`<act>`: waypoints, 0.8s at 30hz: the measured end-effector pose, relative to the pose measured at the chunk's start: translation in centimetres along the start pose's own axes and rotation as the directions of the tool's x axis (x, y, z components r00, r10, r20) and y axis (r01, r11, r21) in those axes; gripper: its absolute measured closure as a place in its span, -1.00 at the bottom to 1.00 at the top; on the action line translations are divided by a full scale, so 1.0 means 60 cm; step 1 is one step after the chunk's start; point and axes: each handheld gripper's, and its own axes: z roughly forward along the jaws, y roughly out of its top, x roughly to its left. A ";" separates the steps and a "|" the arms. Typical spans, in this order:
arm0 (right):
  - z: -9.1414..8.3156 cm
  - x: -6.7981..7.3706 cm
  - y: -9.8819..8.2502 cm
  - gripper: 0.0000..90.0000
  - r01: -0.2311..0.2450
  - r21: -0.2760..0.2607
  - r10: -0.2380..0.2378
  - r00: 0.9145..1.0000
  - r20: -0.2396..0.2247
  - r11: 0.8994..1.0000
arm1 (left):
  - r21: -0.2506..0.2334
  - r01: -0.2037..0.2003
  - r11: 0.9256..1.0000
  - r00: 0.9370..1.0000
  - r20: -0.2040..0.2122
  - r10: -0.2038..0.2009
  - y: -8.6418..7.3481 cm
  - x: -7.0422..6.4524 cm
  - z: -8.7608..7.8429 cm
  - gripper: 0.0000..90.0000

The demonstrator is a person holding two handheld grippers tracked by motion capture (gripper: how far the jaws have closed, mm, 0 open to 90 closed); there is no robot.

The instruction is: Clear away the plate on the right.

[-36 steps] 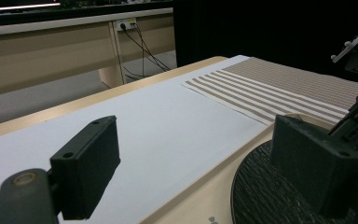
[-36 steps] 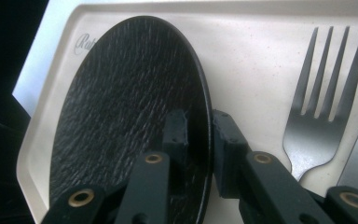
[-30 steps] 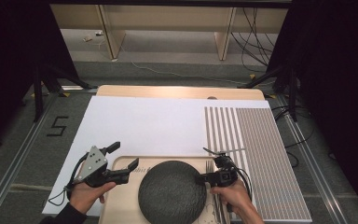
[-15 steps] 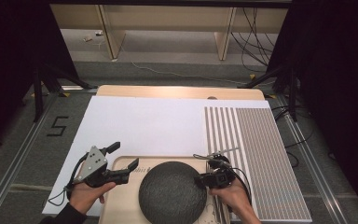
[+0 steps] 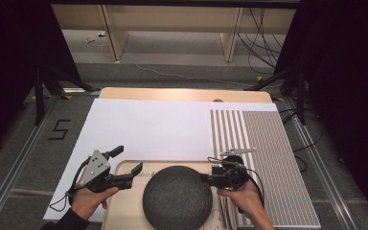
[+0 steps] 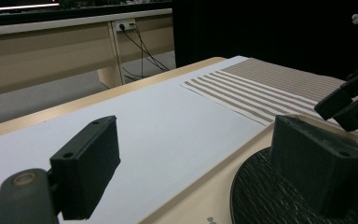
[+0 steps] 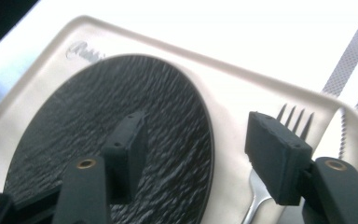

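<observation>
My right hand-held gripper (image 7: 200, 154), jaws just opening and empty, hangs over the dark plate (image 7: 107, 140); I should lift clear of the fork (image 7: 279, 154) beside it.

Black, ripple-textured plate (image 7: 107, 135) on a pale beige tray (image 7: 242, 93); silver fork (image 7: 292, 117); brown-and-white striped mat (image 5: 263, 153); white sheet (image 5: 148, 129).

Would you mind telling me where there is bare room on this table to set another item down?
The white sheet lies bare between the table's far edge and the tray; the striped mat beyond the right gripper is bare too. The near middle is crowded: the dark plate fills the tray, a fork lies beside it, and the left gripper flanks it.
</observation>
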 end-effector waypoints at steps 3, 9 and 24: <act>-0.013 -0.002 0.002 -0.17 0.005 -0.055 -0.005 1.000 -0.004 0.998 | 0.001 0.001 1.000 1.000 0.001 -0.001 0.000 0.000 0.000 -0.65; -0.036 -0.009 0.002 -0.22 0.014 -0.148 -0.012 1.000 0.015 0.989 | 0.001 0.001 1.000 1.000 0.003 -0.001 0.000 -0.001 0.000 -0.65; -0.070 -0.008 -0.005 -0.35 0.088 -0.265 -0.073 0.995 0.064 0.960 | 0.003 0.003 1.000 1.000 0.010 -0.004 0.000 -0.002 -0.001 -0.65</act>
